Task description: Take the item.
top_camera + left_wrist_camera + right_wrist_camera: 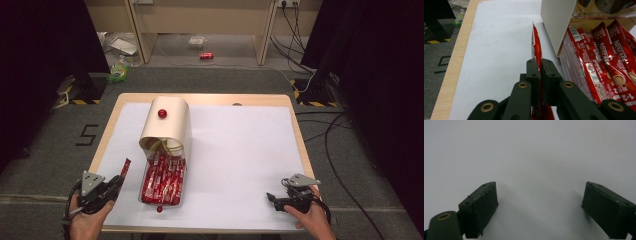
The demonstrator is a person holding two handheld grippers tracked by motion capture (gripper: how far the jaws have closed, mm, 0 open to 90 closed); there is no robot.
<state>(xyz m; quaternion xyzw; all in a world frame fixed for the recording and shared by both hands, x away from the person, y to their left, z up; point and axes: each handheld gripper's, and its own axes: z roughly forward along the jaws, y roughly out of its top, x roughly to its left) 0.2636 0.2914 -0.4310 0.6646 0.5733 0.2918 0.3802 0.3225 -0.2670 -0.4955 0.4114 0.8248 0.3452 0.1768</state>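
Red and glossy, one sachet (536, 47) is sitting pinched edge-on between the jaws of my left gripper (116, 182), their pads pressing together on its lower part while its top is pointing up and away, just beside the drawer (162, 180) full of matching sachets. I am judging this as the carry step: a sachet is being held clear of the drawer, over the worktop (240, 150). Next I am expecting to place it, which calls for lowering and easing the grip. My right gripper (280, 200) is resting well apart, jaws spread over bare white sheet, holding nothing.
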